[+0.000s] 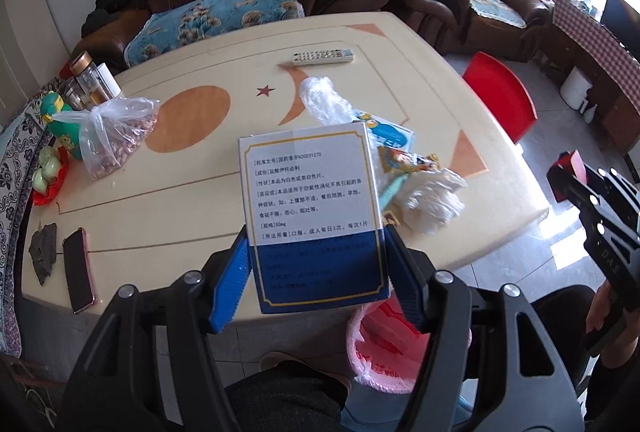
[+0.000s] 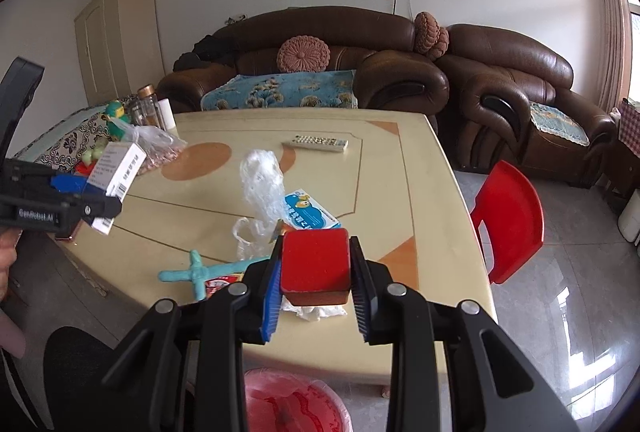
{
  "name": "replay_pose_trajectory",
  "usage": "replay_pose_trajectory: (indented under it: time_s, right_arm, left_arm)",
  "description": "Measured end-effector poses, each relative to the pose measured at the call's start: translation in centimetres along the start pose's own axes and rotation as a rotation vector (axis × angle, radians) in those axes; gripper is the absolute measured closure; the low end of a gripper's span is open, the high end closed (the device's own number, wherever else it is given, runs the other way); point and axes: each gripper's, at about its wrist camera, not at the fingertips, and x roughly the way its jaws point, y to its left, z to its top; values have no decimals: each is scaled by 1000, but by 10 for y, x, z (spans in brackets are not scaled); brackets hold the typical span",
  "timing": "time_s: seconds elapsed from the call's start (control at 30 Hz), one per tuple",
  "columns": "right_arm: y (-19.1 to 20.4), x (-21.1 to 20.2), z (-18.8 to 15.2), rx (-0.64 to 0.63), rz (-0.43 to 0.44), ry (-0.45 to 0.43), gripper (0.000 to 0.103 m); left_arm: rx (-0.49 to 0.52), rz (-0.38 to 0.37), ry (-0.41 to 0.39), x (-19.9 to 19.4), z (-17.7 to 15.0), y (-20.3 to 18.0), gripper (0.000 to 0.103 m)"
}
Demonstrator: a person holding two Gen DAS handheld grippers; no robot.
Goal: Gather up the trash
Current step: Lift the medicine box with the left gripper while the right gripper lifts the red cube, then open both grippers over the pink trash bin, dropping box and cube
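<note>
Carry step: left claw [image 1: 316, 264] clamps medicine box [image 1: 310, 199], right claw [image 2: 314, 272] clamps red block [image 2: 314, 262]; next, release both over pink-lined bin [image 1: 378, 348] at 6 o'clock.

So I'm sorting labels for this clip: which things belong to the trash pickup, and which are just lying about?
Job:
left gripper holding medicine box
right gripper holding red box
pink-lined bin
crumpled tissue
clear plastic wrap

Lying about:
remote
phone
bag of nuts
red chair
</note>
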Motion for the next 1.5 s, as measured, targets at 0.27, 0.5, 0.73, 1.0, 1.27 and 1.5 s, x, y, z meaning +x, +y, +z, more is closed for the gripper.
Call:
replay_pose_trajectory:
  time_s: [0.27, 0.5, 0.73, 1.0, 1.27, 1.5]
  right_arm:
    - [25, -54, -12, -45, 12, -22, 73]
    - [40, -86, -32, -78, 20, -14, 73]
    - [45, -95, -51, -83, 26, 18, 73]
    - [39, -82, -71, -70, 27, 74, 73]
    - [33, -53, -98, -49, 33, 167, 73]
    - [28, -13, -126, -21, 52, 265, 73]
  left_arm:
    - [62, -37, -36, -35, -40, -35, 40]
    - [92, -77, -38, -49, -70, -60, 40]
    - [134, -97, -24, -50, -91, -79, 40]
    - [167, -109, 26, -25, -118, -90, 40]
    - [185, -149, 106, 12, -143, -101, 40]
    - [163, -165, 181, 49, -155, -99, 40]
